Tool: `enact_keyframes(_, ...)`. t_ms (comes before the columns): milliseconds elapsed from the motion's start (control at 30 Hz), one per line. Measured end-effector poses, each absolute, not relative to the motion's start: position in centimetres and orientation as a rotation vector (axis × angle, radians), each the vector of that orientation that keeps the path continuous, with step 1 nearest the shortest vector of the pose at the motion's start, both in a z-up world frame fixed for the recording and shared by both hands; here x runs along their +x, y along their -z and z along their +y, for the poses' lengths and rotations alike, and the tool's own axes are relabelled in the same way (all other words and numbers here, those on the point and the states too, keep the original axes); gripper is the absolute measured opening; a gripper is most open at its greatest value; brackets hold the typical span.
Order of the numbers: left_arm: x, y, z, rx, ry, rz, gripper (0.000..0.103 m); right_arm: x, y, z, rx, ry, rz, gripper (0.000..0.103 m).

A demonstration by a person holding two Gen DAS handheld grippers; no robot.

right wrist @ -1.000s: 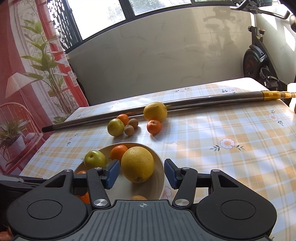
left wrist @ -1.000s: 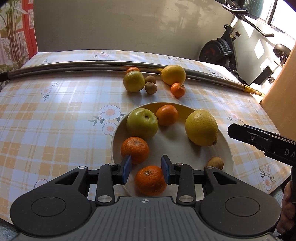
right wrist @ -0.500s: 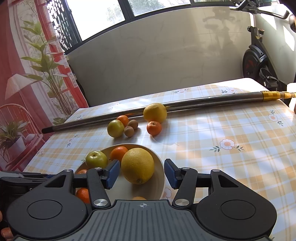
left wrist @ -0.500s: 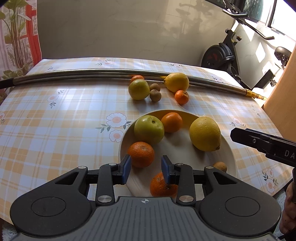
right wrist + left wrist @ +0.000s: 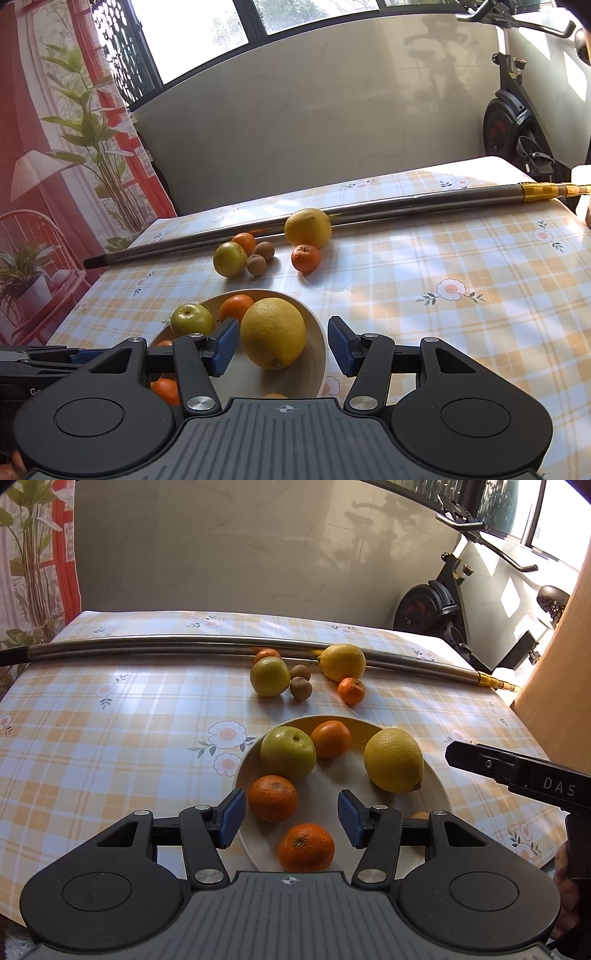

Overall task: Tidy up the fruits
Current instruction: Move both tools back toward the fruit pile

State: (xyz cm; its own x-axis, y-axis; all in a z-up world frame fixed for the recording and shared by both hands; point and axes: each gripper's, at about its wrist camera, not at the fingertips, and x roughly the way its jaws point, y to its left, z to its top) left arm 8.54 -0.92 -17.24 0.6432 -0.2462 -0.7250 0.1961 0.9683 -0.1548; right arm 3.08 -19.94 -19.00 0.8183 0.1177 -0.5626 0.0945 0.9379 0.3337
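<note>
A cream plate (image 5: pixel 439 794) holds a green apple (image 5: pixel 288 752), a lemon (image 5: pixel 393 760) and three tangerines. My left gripper (image 5: pixel 291 823) hovers over the plate's near edge with its jaws opening. The nearest tangerine (image 5: pixel 306 847) lies on the plate below the gap, and neither pad touches it. My right gripper (image 5: pixel 281 349) stands open above the plate's (image 5: pixel 320 343) right side. In its view the lemon (image 5: pixel 272 332) shows between the pads, untouched. More fruit lies farther back: a yellow-green apple (image 5: pixel 269 675), a second lemon (image 5: pixel 343 662), a tangerine (image 5: pixel 351 690) and two small brown fruits.
A long metal pole (image 5: pixel 147 644) lies across the far side of the table, right behind the loose fruit. An exercise bike (image 5: pixel 443 609) stands past the far right corner. A wooden panel (image 5: pixel 561 657) rises at the right. The checked tablecloth (image 5: pixel 110 738) spreads left of the plate.
The left gripper let go of the tangerine, which now rests on the plate, and its jaws have spread wider. The right gripper has not moved.
</note>
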Motion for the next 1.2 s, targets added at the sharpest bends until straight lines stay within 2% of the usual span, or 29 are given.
enact_keyframes(633,12.2,11.9,7.0,-0.104,0.09,0.718,0.058,4.4,17.6,-23.3,0.382,0.046,0.565,0.051)
enact_keyframes(1200,13.8,12.1,6.1,-0.113,0.137,0.714,0.057,6.1,17.7,-23.3,0.344,0.048,0.576,0.051)
